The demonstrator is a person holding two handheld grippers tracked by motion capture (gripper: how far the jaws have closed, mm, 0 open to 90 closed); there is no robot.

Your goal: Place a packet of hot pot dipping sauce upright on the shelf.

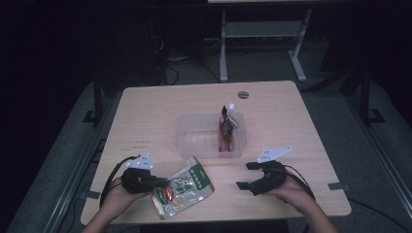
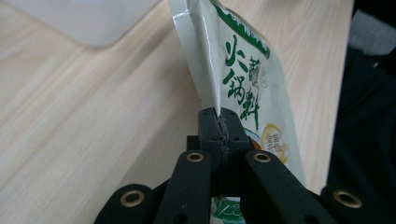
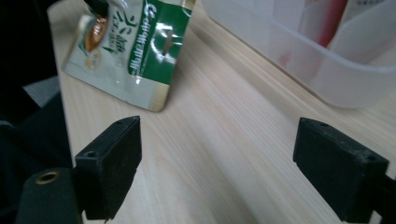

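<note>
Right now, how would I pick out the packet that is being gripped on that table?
Start at the clear plastic tub in the middle of the wooden table, then look toward the near edge. The green-and-white pouch lies there, its edge pinched by the left gripper; unlike the red packet standing inside the tub, it lies outside.

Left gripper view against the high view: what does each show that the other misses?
Left gripper view alone: the left claw shut on the edge of the green-and-white pouch, with its green print readable. High view alone: the open right claw, and red packets standing in the clear plastic bin. Shared: the pouch, the bin and the wooden table.
</note>
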